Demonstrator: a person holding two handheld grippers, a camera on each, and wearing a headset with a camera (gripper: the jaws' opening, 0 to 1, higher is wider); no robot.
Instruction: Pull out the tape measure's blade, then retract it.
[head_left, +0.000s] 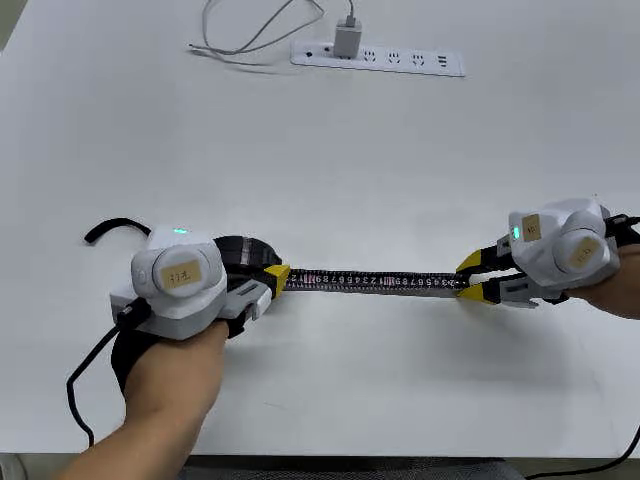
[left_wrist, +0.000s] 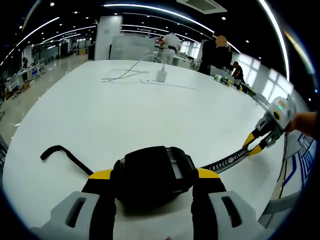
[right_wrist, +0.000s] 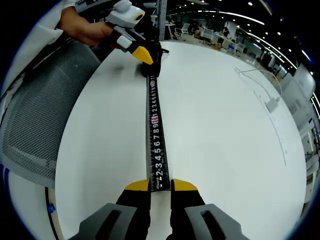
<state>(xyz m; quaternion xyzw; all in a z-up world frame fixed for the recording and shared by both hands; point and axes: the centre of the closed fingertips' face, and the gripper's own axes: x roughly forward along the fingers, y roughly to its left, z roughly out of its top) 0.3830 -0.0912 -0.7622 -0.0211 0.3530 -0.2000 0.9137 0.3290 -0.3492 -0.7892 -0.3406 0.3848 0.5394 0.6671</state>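
Note:
The black tape measure case lies on the white table, held between the yellow-tipped jaws of my left gripper. Its black wrist strap trails off to the left. The black blade with white numbers stretches flat across the table to my right gripper, which is shut on the blade's end. In the right gripper view the case sits far off; in the left gripper view the right gripper shows at right.
A white power strip with a plugged-in charger and looped cable lies at the table's far edge. A grey mesh chair stands by the near edge. People stand beyond the table in the left gripper view.

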